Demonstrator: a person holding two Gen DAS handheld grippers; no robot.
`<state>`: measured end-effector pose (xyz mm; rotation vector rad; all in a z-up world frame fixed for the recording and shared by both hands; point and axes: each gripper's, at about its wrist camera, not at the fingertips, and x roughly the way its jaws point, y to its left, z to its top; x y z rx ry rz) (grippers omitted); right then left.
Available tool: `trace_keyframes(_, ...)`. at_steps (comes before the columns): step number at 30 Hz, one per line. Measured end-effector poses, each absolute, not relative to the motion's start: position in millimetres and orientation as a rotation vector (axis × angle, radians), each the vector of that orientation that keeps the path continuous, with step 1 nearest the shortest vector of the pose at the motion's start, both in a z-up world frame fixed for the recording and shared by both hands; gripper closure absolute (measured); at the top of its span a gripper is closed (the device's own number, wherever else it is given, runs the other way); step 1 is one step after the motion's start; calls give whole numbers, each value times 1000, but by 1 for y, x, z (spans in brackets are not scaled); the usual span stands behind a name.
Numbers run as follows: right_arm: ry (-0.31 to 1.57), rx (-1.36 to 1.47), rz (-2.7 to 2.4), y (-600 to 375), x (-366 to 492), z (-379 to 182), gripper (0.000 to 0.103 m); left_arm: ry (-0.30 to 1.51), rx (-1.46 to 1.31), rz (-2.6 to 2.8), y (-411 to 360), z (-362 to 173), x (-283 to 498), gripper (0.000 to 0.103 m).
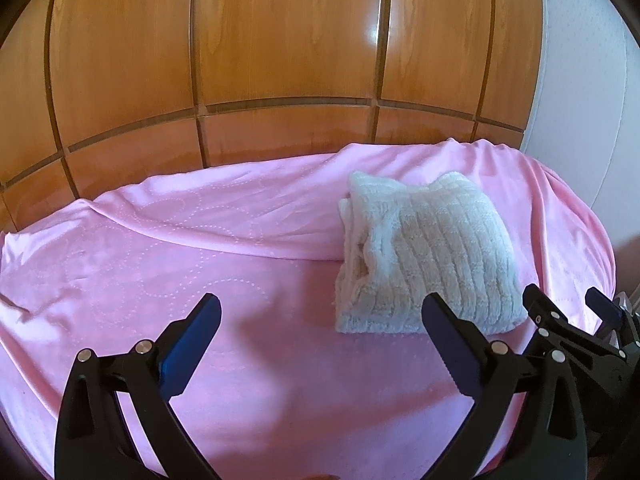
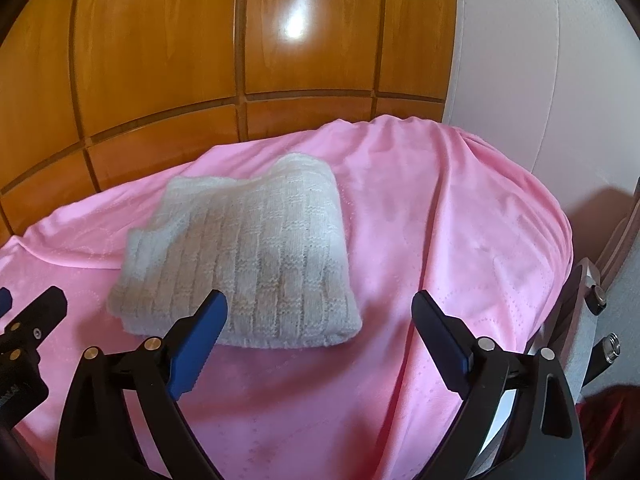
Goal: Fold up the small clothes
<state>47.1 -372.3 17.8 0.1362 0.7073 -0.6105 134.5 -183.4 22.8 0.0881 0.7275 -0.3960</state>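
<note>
A small white knitted garment (image 1: 432, 248) lies folded into a thick square on the pink blanket (image 1: 160, 248). In the left wrist view my left gripper (image 1: 322, 300) hangs open just in front of the garment's near left corner, with nothing between its fingers. My right gripper (image 1: 564, 293) shows at the right edge, beside the garment's near right corner. In the right wrist view the folded garment (image 2: 248, 256) sits left of centre. My right gripper (image 2: 320, 298) is open over its near right corner and the pink blanket (image 2: 460, 220), touching nothing. My left gripper (image 2: 30, 294) peeks in at the far left.
Glossy wooden wardrobe panels (image 1: 280, 40) rise right behind the covered surface, and a white wall (image 2: 520, 60) stands to the right. The blanket falls away at its right edge, where metal fittings (image 2: 596, 292) and something dark red (image 2: 608, 420) show.
</note>
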Motion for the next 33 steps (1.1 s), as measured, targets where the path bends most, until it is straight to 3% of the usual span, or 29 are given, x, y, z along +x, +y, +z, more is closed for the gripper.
trace_keyframes(33, 676, 121, -592, -369, 44, 22, 9, 687, 103, -381, -183, 37, 128, 3)
